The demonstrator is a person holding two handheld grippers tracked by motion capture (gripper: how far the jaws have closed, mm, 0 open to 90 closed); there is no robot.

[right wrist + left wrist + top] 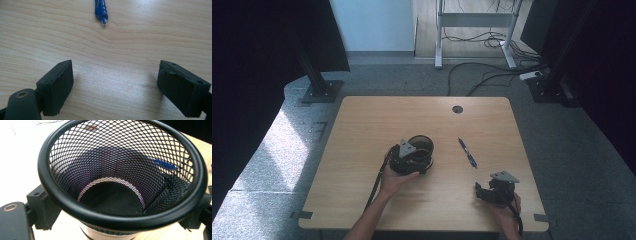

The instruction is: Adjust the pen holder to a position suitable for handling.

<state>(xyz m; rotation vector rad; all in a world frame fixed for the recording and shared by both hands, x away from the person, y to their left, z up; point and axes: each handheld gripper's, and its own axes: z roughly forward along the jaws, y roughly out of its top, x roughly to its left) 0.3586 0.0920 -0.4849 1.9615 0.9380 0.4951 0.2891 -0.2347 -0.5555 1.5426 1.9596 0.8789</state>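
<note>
Since its wall is nothing but thin black wire mesh under a rolled black rim, the round mesh pen cup (pixel 421 149) should weigh very little and stay fairly stiff, though the mesh would likely dent under a hard squeeze. It sits near the middle of the pale wooden tabletop (pixel 362 130), and the left gripper (pixel 408 159) has it: in the left gripper view its fingers (pixel 42 206) press on the outside of the cup (pixel 120 170) from both sides just under the rim, so the hold is a pinch across the whole body. That looks like the sensible place, because the rim ring stiffens the wall there; lower down the mesh would probably give more. The cup looks empty, so I would expect it to tip or swing easily.

Lying well apart to the right is a slim blue plastic ballpoint pen (pixel 467 152), flat on the wood. It should be light, rigid, smooth and prone to roll, so a grip across the middle of the barrel seems safest. The right gripper (pixel 489 192) rests near the front edge with its fingers (pixel 56 86) spread wide and nothing between them, the pen's tip (pixel 102 15) some way ahead.
</note>
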